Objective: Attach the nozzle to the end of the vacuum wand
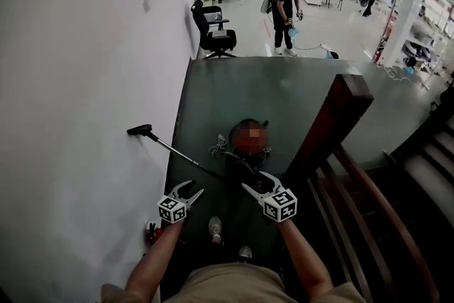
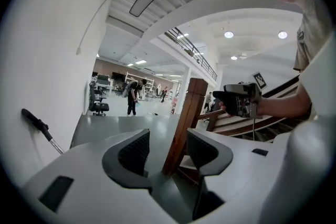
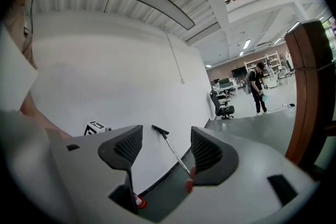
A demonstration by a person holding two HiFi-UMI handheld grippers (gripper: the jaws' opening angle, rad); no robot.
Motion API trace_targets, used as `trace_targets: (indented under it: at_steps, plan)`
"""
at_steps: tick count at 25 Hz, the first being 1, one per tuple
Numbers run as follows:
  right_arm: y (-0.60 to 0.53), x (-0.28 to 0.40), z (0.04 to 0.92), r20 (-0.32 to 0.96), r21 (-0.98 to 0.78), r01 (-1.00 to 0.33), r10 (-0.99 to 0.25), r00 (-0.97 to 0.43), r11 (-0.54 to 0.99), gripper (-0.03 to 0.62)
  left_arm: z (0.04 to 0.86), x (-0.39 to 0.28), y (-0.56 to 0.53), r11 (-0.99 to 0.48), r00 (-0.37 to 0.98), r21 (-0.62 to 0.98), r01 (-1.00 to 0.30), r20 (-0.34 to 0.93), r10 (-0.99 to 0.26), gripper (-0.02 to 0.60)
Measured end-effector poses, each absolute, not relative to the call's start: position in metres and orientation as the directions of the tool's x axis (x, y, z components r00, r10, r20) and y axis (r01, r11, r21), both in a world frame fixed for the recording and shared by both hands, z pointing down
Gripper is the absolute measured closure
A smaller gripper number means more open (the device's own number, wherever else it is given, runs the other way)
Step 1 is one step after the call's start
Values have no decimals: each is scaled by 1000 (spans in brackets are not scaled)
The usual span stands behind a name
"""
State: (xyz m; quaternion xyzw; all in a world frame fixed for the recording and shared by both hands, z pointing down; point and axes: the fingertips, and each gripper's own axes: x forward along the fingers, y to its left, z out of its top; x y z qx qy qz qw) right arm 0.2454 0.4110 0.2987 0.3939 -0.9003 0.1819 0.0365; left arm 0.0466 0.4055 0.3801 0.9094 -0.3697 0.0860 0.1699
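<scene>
Head view: left tool and right tool side by side, jaws half apart, nothing between them. Ahead and left of the left tool, wand leaning on the wall, nozzle at its far tip, seemingly fitted already. Best to steady the wand with one tool, then press the nozzle straight along it.

lit brightly and evenly by round ceiling lamps, washed pale on the wall, dim and shadowed over the stairs, bent fisheye-round with black corners in both gripper views, faintly soft at the near edges.
</scene>
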Motion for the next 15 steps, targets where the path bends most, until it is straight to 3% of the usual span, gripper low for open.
trace_targets:
  at_steps: [7,15]
  plan:
    - [448,274,280,174,-253,-754,-738,-652,606,301,326,49,436,-694,726,214,-687,169,-666,362]
    - [461,310,281,205,-191,-812,-786,-583,552,301,320,26,427,-664,688,181,-725,164,-707,362]
